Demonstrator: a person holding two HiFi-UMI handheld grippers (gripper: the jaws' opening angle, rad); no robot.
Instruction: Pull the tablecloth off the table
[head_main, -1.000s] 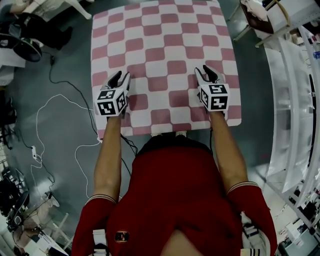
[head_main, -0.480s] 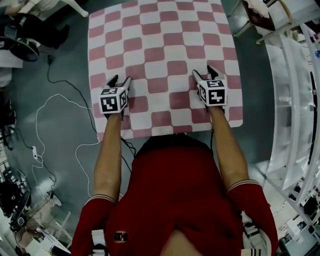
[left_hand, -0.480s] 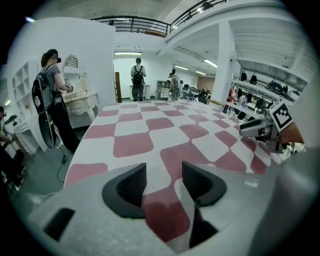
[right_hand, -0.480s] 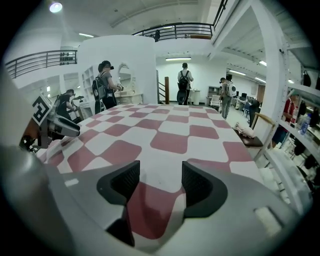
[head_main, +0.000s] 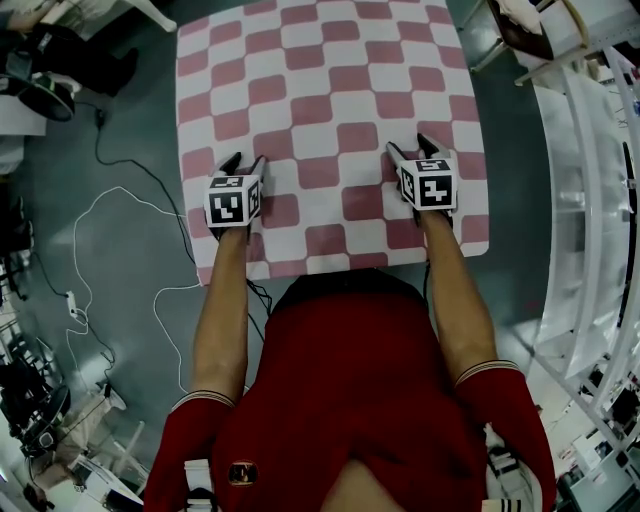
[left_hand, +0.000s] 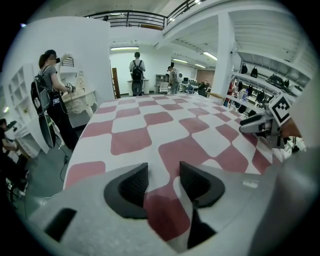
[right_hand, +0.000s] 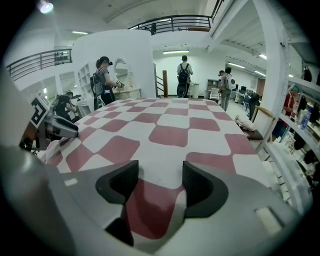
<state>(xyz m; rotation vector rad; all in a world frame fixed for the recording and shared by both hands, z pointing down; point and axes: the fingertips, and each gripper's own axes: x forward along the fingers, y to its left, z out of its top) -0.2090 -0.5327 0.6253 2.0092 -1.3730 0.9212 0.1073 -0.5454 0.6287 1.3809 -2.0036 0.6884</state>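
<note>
Item: checked tablecloth, spread flat before you.
Your left tool and right tool sit over its near part; left jaws closing, right opening, neither pinching cloth.

No text, brand or number can be read: the left cube and right cube at mid-frame of the head view carry only black-and-white square markers, and the small emblem on the red shirt at the bottom edge is too blurred.
</note>
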